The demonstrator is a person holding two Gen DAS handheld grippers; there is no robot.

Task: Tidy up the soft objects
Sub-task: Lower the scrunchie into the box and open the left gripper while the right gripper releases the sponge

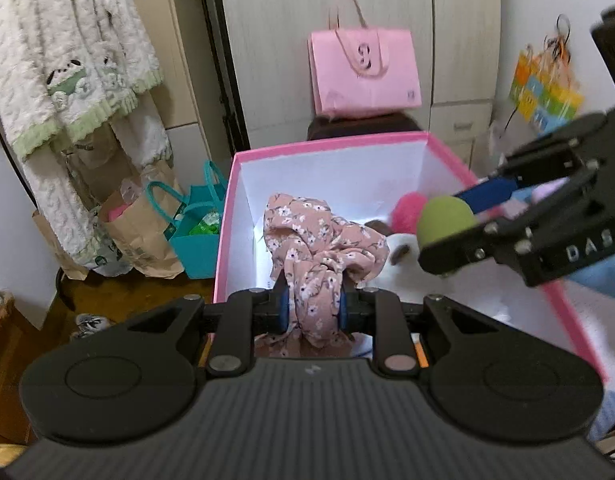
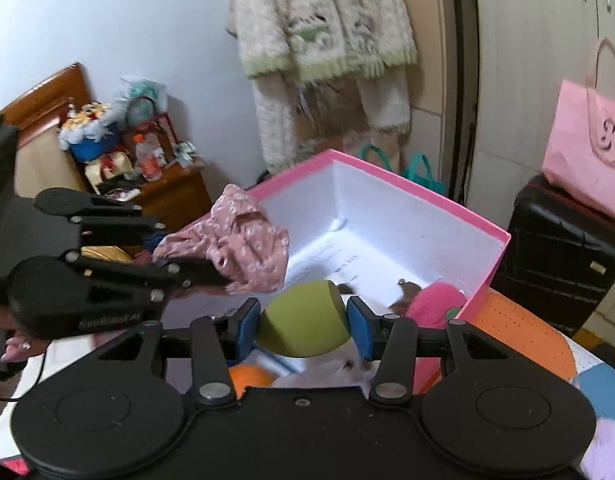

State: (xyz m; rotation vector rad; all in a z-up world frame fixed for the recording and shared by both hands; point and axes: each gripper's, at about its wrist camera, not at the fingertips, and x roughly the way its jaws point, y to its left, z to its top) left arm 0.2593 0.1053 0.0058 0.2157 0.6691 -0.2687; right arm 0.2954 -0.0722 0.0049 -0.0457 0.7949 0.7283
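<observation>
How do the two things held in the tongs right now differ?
The left tongs pinch a floral cloth, pink-brown, crumpled and limp; the right tongs squeeze a green ball, plain, smooth and rounded. The cloth bunches thin between nearly closed pads; the ball keeps its pads wider apart. Both are soft and held over the pink box.
</observation>
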